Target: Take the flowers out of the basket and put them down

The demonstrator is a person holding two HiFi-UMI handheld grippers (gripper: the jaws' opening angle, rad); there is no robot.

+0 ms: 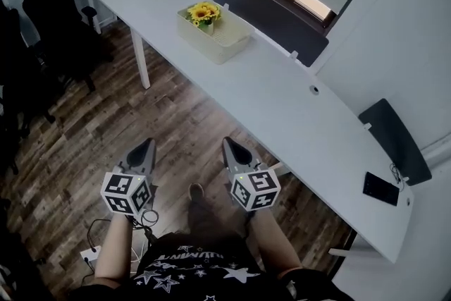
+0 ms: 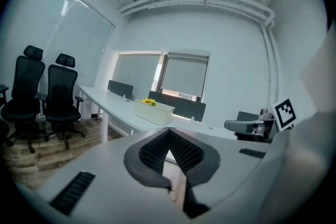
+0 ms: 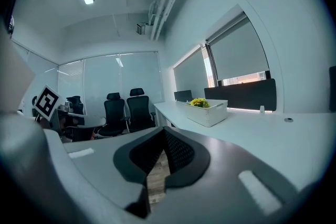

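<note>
At ten o'clock in the head view I see black office chairs (image 1: pixel 53 17) parked on the wood floor (image 1: pixel 91 130), off the far end of the long white bench (image 1: pixel 282 106). Low at seven o'clock is the left gripper (image 1: pixel 146 146), held over the floor in front of the person's legs and well short of the bench. In the left gripper view its fingers (image 2: pixel 149 152) meet at the tips with nothing between them. Only a sliver of floor shows through the gap lower down.

At twelve o'clock, well apart from both grippers, the cream basket (image 1: pixel 215 46) sits on the bench, just beside a dark divider panel (image 1: pixel 271 17) on the window side. The yellow sunflowers (image 1: pixel 204 12) stand inside the basket at its far left end, with their heads above the rim. Both gripper views pick up the basket small and far off, with the sunflowers poking out of it.

Just right of six o'clock is the right gripper (image 1: pixel 230 146), level with the left one and also over the floor, near the bench's front edge. In the right gripper view its fingers (image 3: pixel 178 152) are closed tip to tip and empty.

Out at four o'clock a black flat device (image 1: pixel 380 188) lies on the bench near its right end.
</note>
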